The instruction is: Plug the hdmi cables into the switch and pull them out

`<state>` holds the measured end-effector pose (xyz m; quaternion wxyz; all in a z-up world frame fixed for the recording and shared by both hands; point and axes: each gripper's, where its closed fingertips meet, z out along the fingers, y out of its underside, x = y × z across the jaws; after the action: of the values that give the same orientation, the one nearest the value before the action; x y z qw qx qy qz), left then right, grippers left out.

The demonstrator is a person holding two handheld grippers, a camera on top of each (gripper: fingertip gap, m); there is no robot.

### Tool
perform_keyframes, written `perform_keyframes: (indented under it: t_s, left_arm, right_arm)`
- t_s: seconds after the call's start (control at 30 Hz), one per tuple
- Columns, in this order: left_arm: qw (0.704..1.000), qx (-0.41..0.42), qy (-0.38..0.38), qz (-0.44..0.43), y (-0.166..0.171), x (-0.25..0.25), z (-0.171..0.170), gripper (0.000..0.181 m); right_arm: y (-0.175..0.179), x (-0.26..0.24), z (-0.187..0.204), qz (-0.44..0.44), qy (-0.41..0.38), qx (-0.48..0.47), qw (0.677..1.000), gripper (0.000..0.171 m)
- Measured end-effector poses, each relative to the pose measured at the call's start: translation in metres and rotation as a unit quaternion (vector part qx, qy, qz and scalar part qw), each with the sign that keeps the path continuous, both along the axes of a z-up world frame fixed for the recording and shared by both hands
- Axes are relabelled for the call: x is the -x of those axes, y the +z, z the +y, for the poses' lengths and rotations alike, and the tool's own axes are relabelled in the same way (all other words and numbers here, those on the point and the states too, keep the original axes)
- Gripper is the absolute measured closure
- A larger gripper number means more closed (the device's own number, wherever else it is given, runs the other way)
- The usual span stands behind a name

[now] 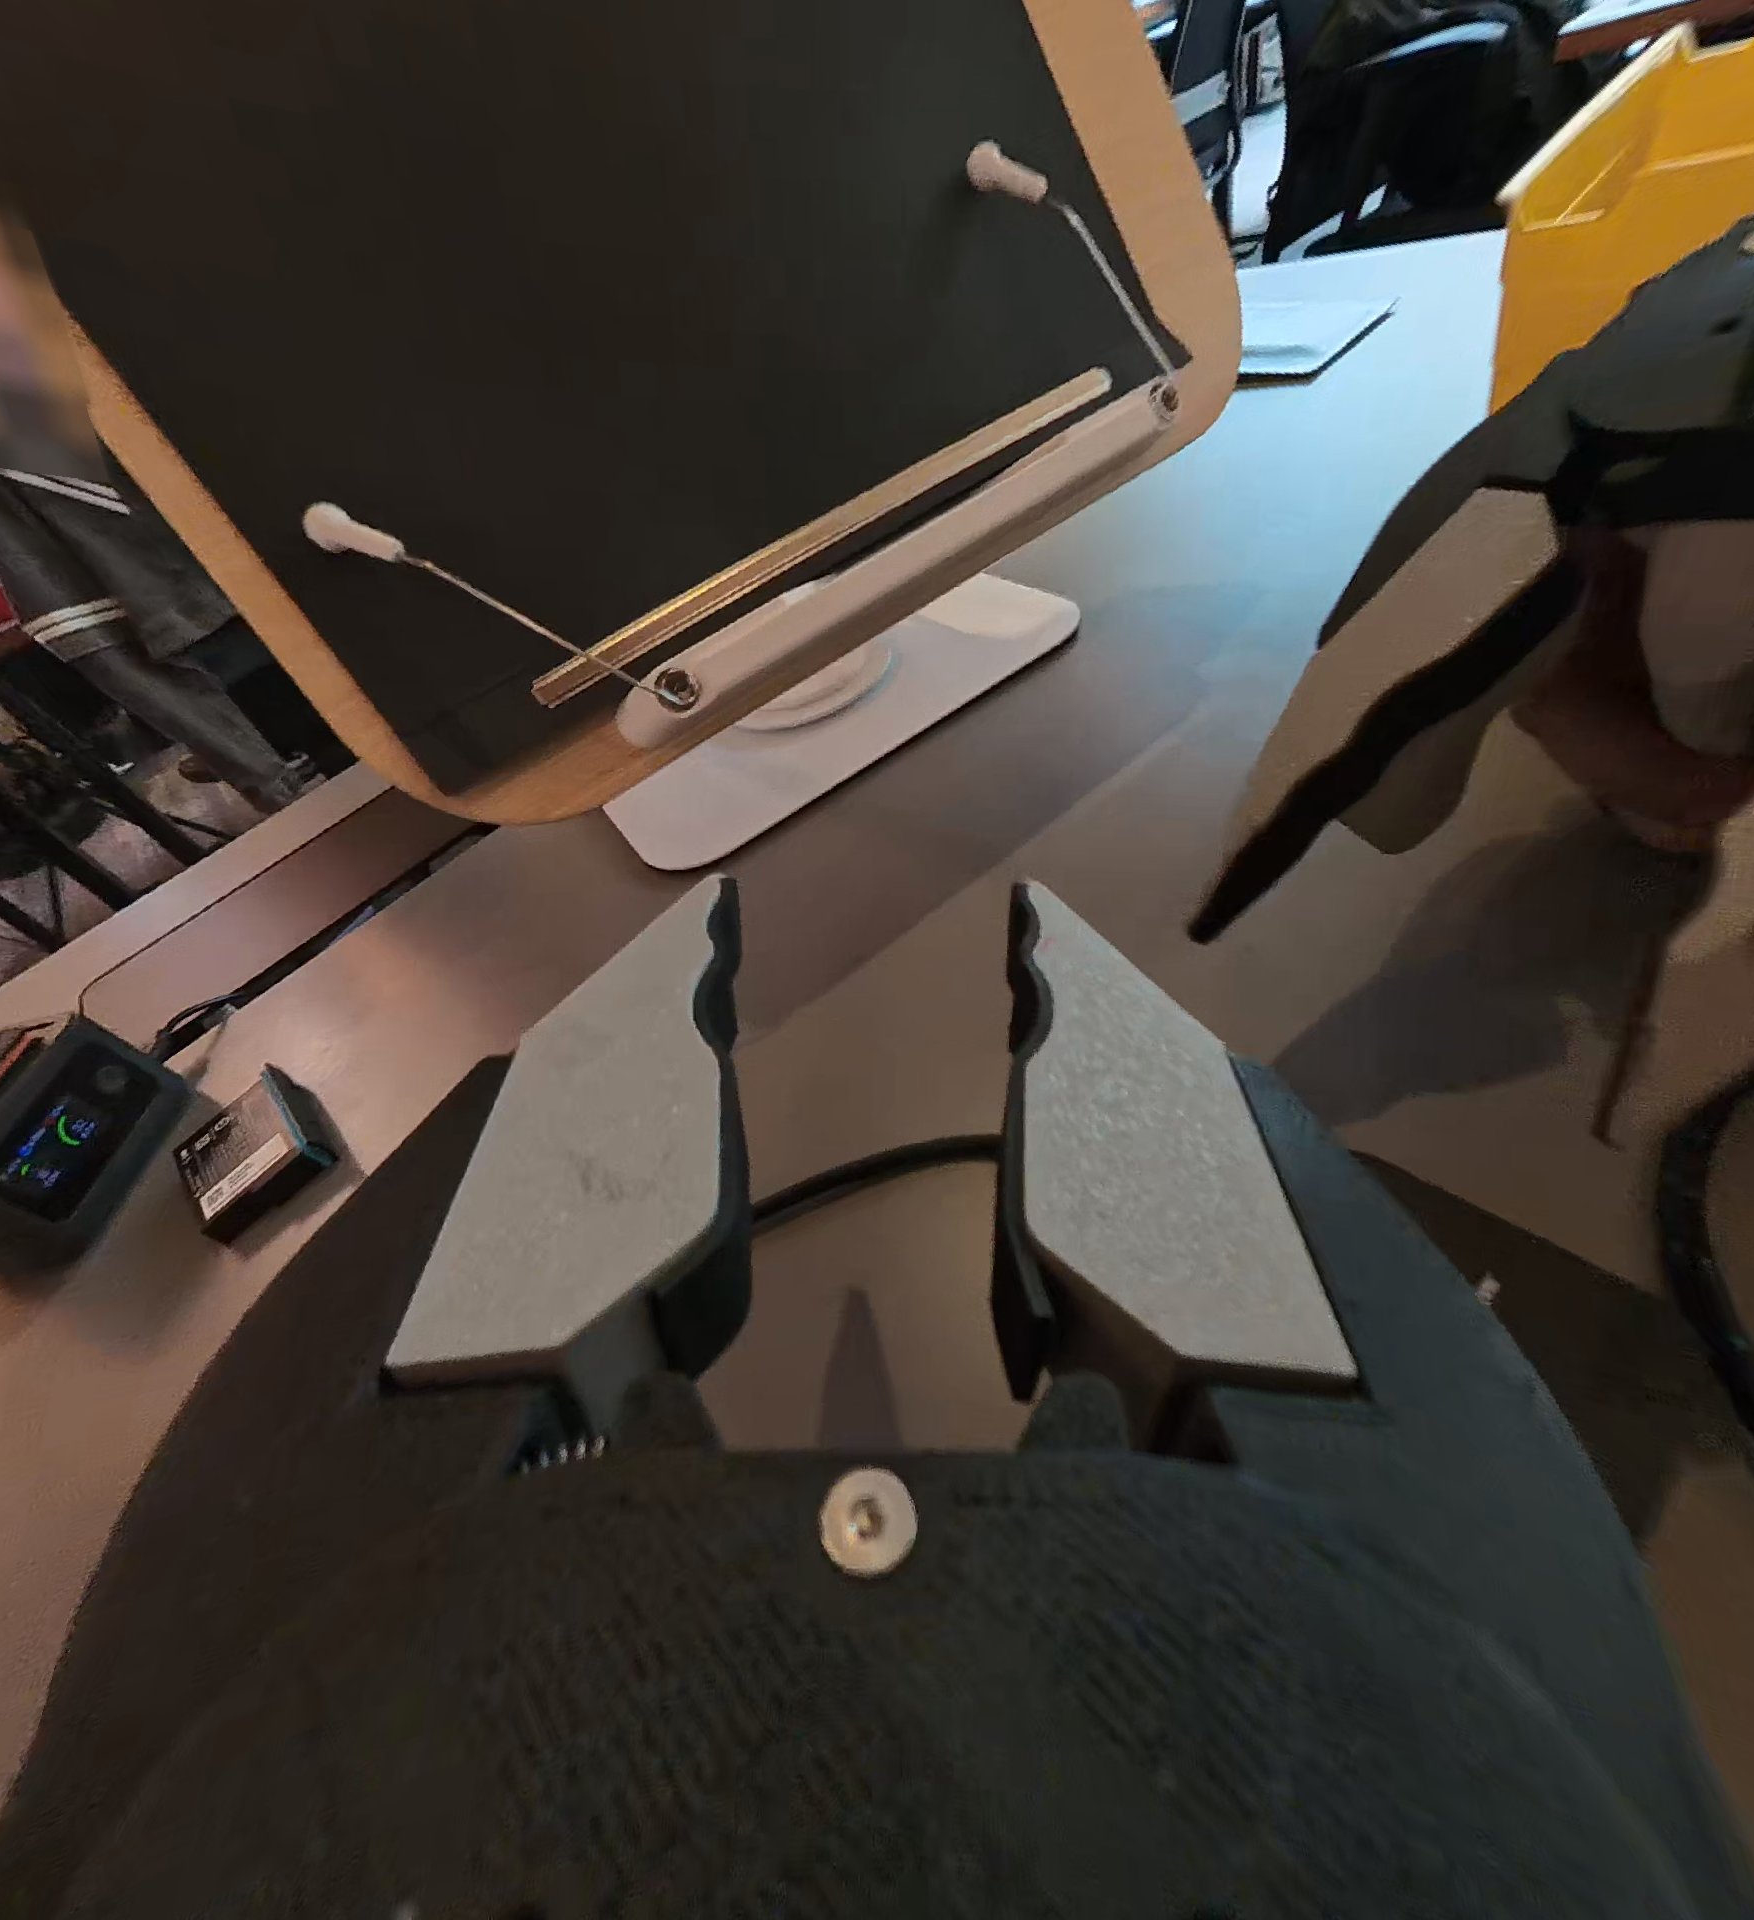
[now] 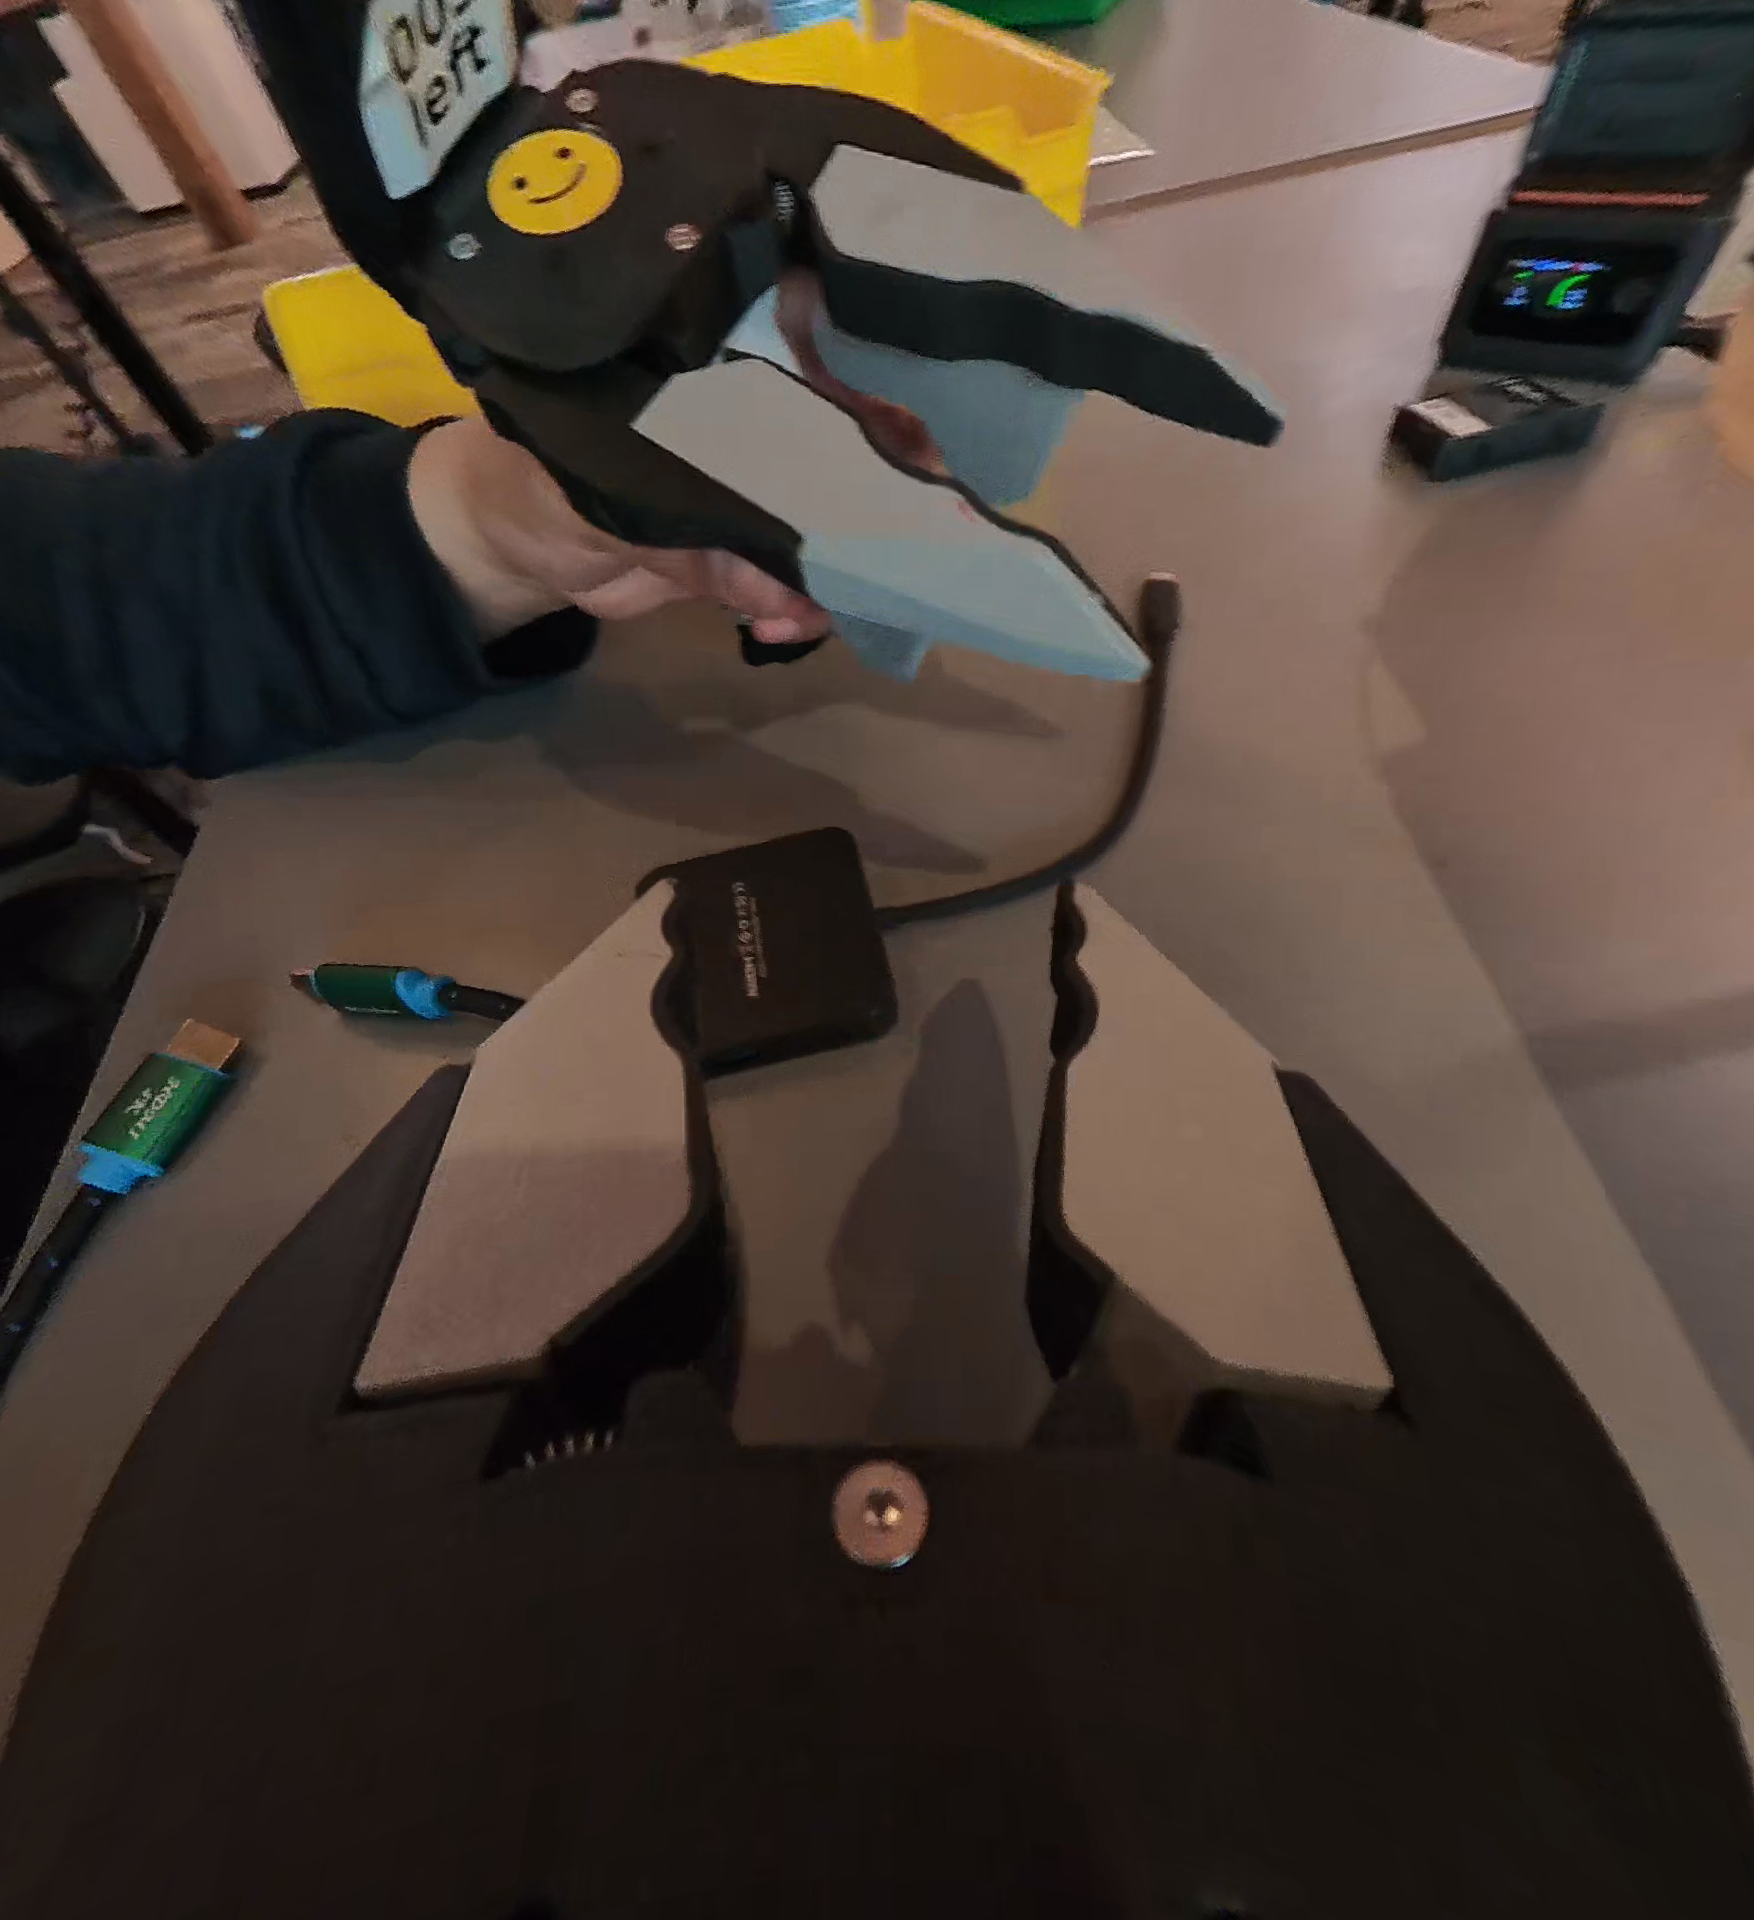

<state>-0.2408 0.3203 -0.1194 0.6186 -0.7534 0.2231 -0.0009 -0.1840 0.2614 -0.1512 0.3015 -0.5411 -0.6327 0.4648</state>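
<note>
A grey-brown desk [image 2: 1268,1039] carries everything, with yellow bins [image 2: 956,94] and office clutter blurred behind it. The left gripper [image 2: 1205,540] is held up above the middle of the desk by a hand [image 2: 540,540] in a dark sleeve, tilted on its side, its jaws spread and empty. The right gripper [image 2: 868,935] hovers low, also released, its fingers framing the black switch [image 2: 800,945], whose near-left corner is hidden behind one finger. A thin cable [image 2: 1133,769] curves from the switch toward the far edge. Two green HDMI plugs [image 2: 166,1101] lie unplugged near the left edge, cords partly cut off. Only the left wrist view shows a tilted book stand [image 1: 582,343]; there the right gripper [image 1: 1424,831] is motion-blurred. A small screen device [image 2: 1579,281] sits at the far right.
</note>
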Motion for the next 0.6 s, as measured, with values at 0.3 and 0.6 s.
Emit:
perform_keyframes:
  t_s: [0.3, 0.6]
  left_arm:
    - [0.996, 0.019, -0.028, -0.079, -0.005, 0.001, 0.0, 0.125]
    - [0.995, 0.002, -0.024, -0.092, 0.0, 0.011, 0.002, 0.129]
  right_arm:
    - [-0.013, 0.024, -0.029, -0.033, 0.061, -0.043, 0.997, 0.102]
    - [-0.019, 0.024, -0.022, -0.046, 0.058, -0.08, 0.994, 0.097]
